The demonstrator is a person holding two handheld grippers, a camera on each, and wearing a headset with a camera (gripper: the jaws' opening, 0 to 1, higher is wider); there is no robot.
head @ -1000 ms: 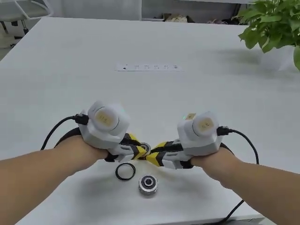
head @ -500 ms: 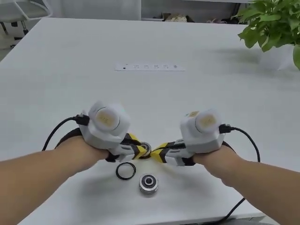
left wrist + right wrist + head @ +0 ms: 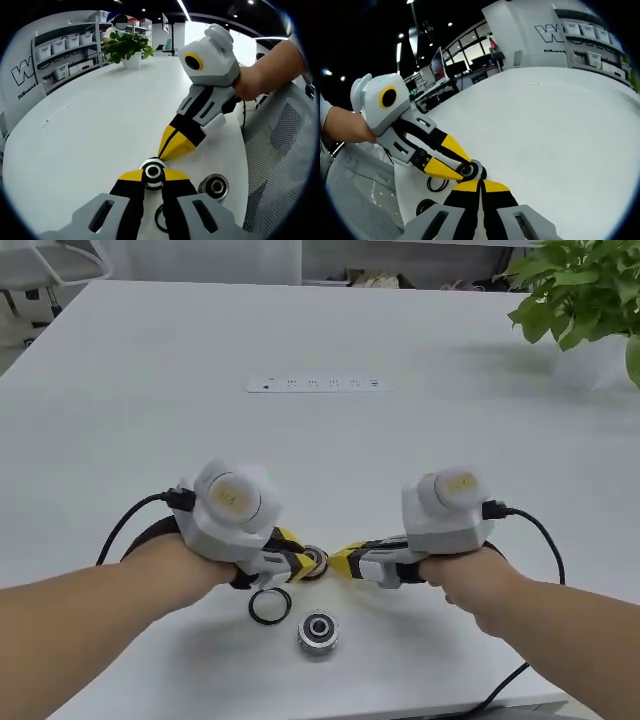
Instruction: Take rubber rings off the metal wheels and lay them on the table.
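The wheel (image 3: 152, 170) being worked on is off the desk (image 3: 400, 440), pinched across its sides by the left tool (image 3: 153, 176), with its black rubber ring (image 3: 144, 163) seated round the rim. Held up like this, the rim is free all the way round, so the other tool can get at the ring. The right tool (image 3: 480, 185) has its jaws pressed together into one narrow point. That point sits right at the wheel's edge, facing the left tool, probably to pick or pry at the ring. Whether any rubber is caught between those jaws I cannot tell. Just below the two tools, nearer the person, a loose ring (image 3: 268, 605) lies flat on the desk with a bare wheel (image 3: 317, 631) beside it, so one wheel looks done. Well beyond the tools are a socket strip (image 3: 318, 384) and, off to the right, a plant (image 3: 585, 290).
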